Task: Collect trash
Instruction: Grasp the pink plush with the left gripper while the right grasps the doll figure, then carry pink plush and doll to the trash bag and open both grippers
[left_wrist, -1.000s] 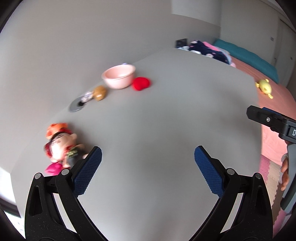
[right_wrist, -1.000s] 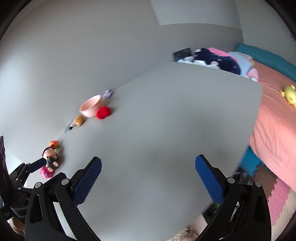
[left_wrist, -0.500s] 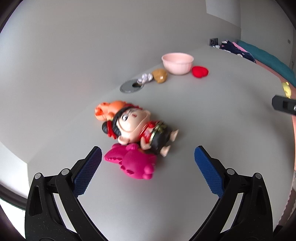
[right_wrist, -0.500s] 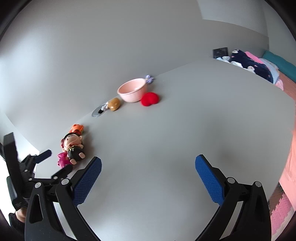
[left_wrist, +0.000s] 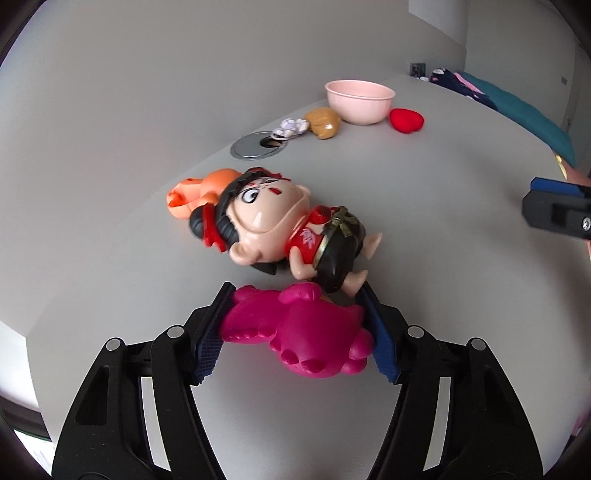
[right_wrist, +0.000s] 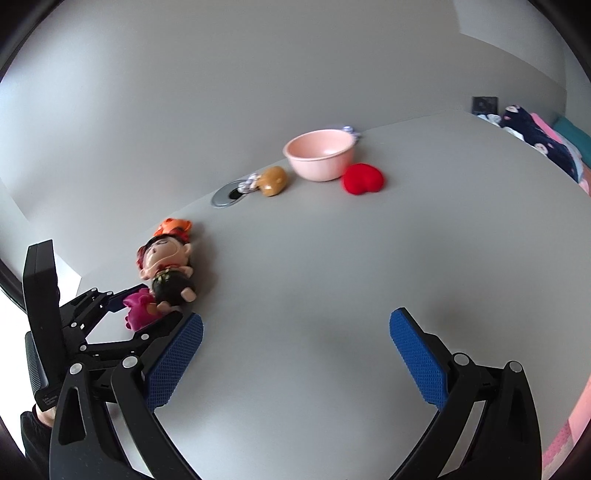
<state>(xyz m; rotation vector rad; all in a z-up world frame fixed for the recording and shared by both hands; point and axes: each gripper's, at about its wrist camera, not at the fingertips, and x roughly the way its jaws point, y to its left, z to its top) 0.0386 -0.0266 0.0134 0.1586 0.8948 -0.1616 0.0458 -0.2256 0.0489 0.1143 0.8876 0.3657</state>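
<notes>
My left gripper (left_wrist: 295, 332) is shut on a magenta toy (left_wrist: 299, 328) lying on the grey table (left_wrist: 424, 229); both blue pads press its sides. The toy also shows in the right wrist view (right_wrist: 138, 306), held by the left gripper (right_wrist: 125, 314). A big-headed doll (left_wrist: 280, 229) lies just beyond it, touching it, with an orange toy (left_wrist: 192, 188) behind. My right gripper (right_wrist: 295, 354) is open and empty above bare table, to the right of the doll (right_wrist: 166, 266).
Farther back stand a pink bowl (left_wrist: 358, 99), a red heart-shaped object (left_wrist: 406, 120), a tan lump (left_wrist: 325, 122), a crumpled wrapper (left_wrist: 291, 127) and a round cable grommet (left_wrist: 258, 146). A bed with clothes (right_wrist: 535, 136) lies beyond the table's right edge.
My left gripper moved forward onto the magenta toy and closed on it. The right gripper swung left, toward the toys, and stayed open.
</notes>
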